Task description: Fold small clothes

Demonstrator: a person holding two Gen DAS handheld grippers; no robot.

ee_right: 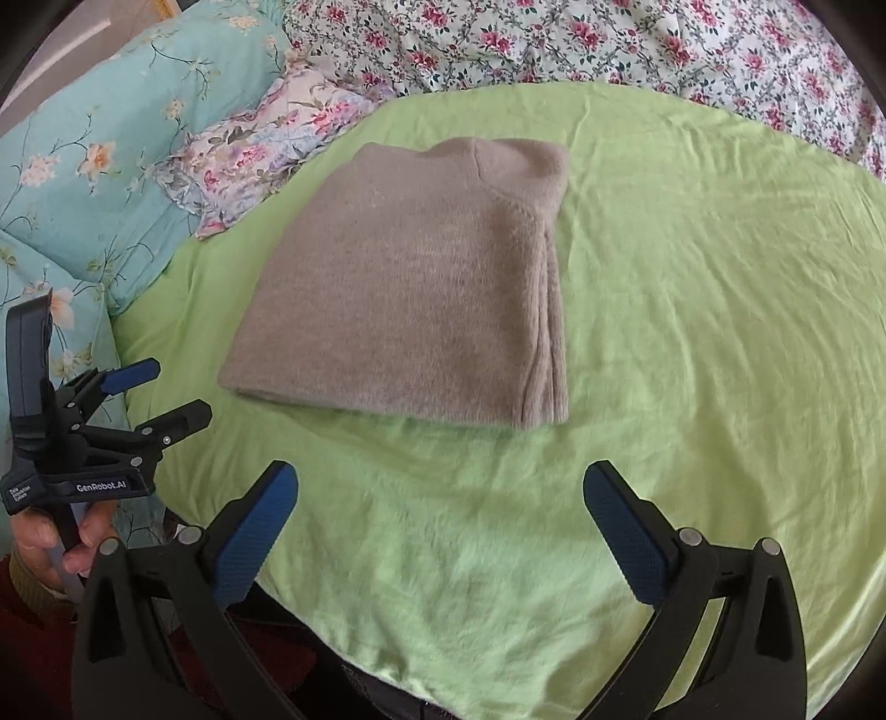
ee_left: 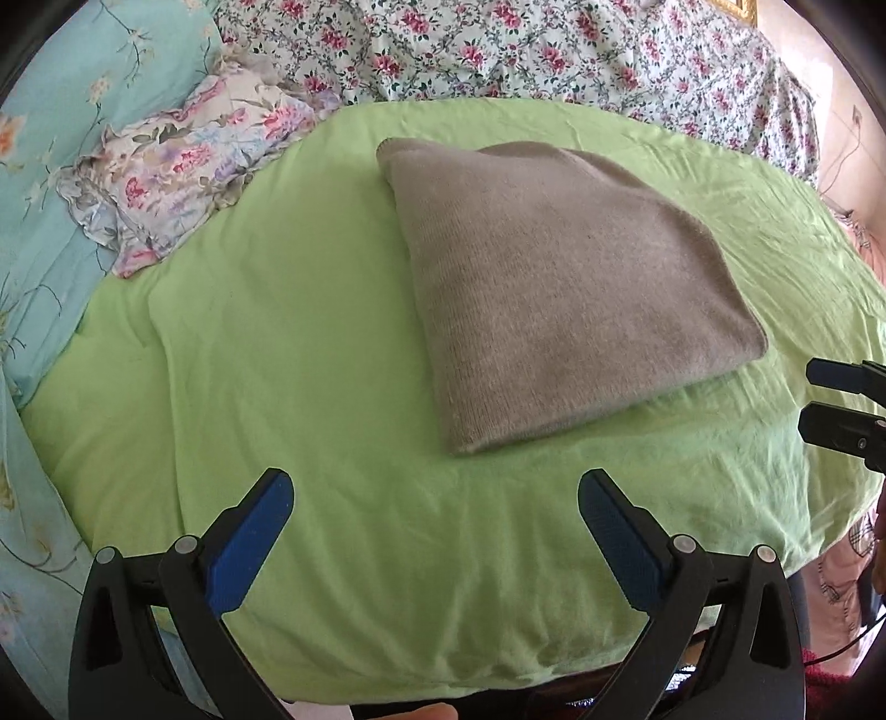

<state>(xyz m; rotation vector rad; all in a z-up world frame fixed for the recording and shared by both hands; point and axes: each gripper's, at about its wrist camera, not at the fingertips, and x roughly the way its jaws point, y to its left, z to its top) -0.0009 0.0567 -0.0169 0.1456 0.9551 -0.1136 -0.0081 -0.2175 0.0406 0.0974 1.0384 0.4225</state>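
Note:
A grey-brown knitted garment (ee_left: pixel 559 288) lies folded into a flat rectangle on the green sheet (ee_left: pixel 310 343); the same garment (ee_right: pixel 410 299) shows in the right wrist view with its stacked folded edges on its right side. My left gripper (ee_left: pixel 437 493) hovers over bare sheet short of the garment's near edge, jaws wide open with nothing between them. My right gripper (ee_right: pixel 440 493) stands the same way, open and empty, near the sheet's front edge. Each gripper shows from the side in the other's view: the left gripper (ee_right: pixel 183 390) and the right gripper (ee_left: pixel 808 396).
A small floral pillow (ee_left: pixel 183 177) and a turquoise floral quilt (ee_left: pixel 50 166) lie to the left. A white bedspread with pink flowers (ee_left: pixel 526 50) lies behind the sheet. A hand (ee_right: pixel 66 548) grips the left gripper's handle. The sheet's front edge drops off below my fingers.

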